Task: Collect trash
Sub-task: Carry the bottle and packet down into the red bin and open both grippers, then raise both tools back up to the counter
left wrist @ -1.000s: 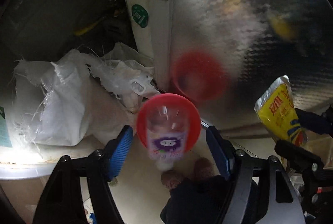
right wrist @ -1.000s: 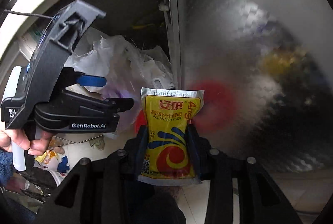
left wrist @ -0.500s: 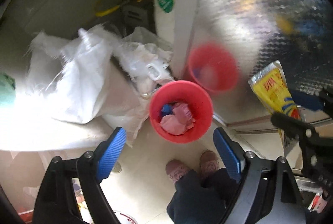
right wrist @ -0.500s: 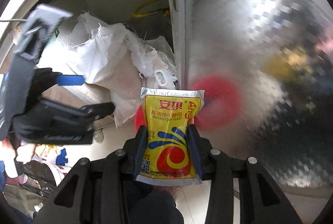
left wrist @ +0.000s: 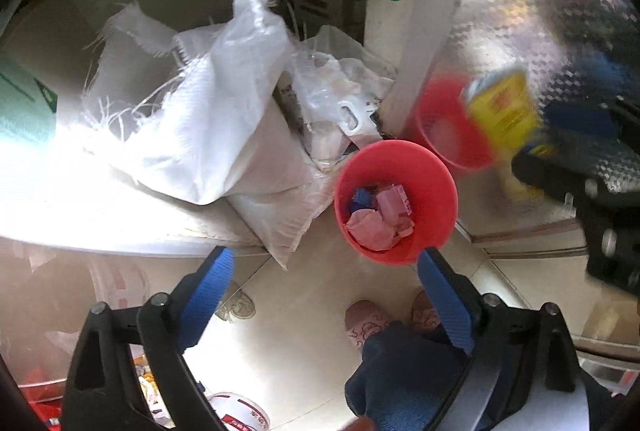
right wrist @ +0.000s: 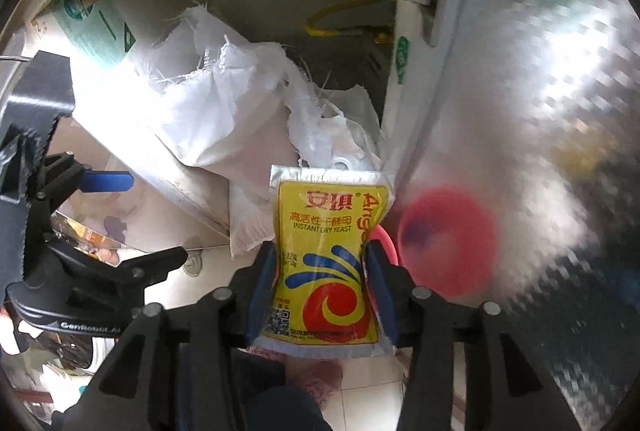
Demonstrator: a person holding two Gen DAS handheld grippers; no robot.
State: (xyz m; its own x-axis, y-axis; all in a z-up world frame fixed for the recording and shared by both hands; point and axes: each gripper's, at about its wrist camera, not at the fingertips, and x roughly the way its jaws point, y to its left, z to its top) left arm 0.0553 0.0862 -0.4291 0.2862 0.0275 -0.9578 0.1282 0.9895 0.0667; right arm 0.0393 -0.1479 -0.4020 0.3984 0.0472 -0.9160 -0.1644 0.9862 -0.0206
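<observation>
Now one yeast packet (right wrist: 326, 263) between right fingers (right wrist: 262, 287); one red bin (left wrist: 396, 201); left gripper (left wrist: 324, 295) empty

1. A yellow foil sachet of instant dry yeast (right wrist: 326, 263), silver-edged with blue and red swirls, stands upright, pinched at its sides, label facing the camera.
2. A round red plastic bin (left wrist: 396, 201) sits on the pale floor beside a metal door, holding crumpled pink and blue scraps (left wrist: 380, 215).

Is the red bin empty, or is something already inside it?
Not empty: the red bin holds pink crumpled trash and a blue piece at its bottom.
</observation>
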